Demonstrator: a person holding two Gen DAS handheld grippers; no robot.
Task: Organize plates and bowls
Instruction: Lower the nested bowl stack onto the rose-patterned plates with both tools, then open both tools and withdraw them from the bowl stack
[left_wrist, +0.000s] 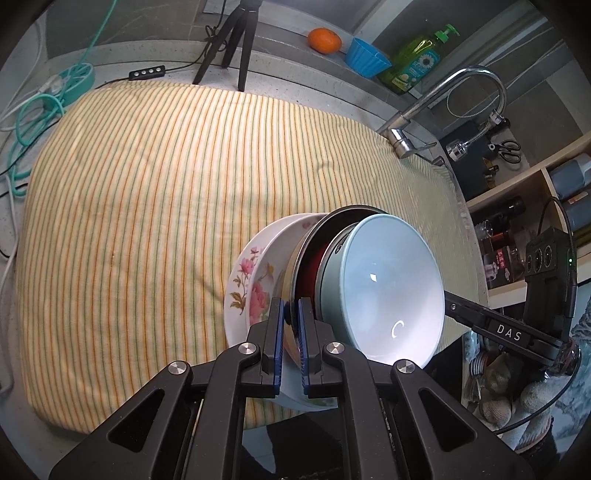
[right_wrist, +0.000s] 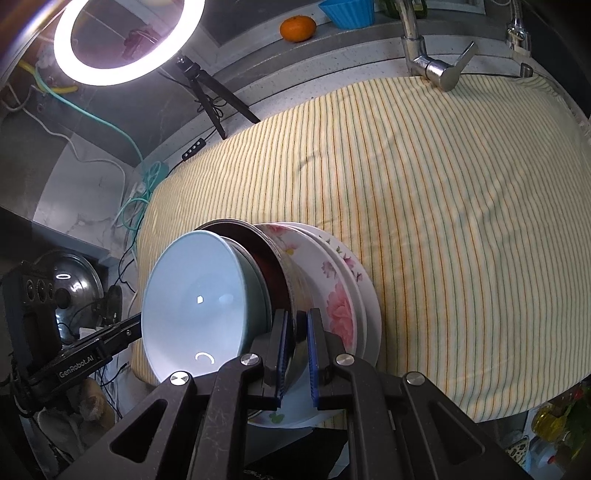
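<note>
A stack of dishes is held on edge between the two grippers, over the near edge of a striped cloth (left_wrist: 147, 206). The pale blue bowl (left_wrist: 388, 288) faces outward on one side of the stack; its hollow shows bright reflections. Behind it sits a metal bowl (left_wrist: 314, 251) with a dark red inside, and behind that two floral plates (left_wrist: 255, 280), white with pink flowers, nested together.

The left gripper (left_wrist: 291, 325) has its blue-padded jaws nearly closed, pinching the rim of the metal bowl, with the blue bowl just to one side and the floral plates to the other. The right gripper (right_wrist: 297, 343) does the same from the opposite side: its jaws are nearly closed on the same metal rim, between the blue bowl and the plates. Each gripper shows in the other's view as a black arm reaching in behind the blue bowl.

The cloth covers a speckled counter. At its far edge stands a chrome tap (left_wrist: 439, 107). On the ledge behind lie an orange (left_wrist: 325, 40), a blue cup (left_wrist: 365, 57) and a green soap bottle (left_wrist: 417, 61). A black tripod (left_wrist: 232, 40) stands at the cloth's far side, carrying a lit ring light (right_wrist: 127, 38), with teal cable (left_wrist: 33, 110) coiled nearby.
</note>
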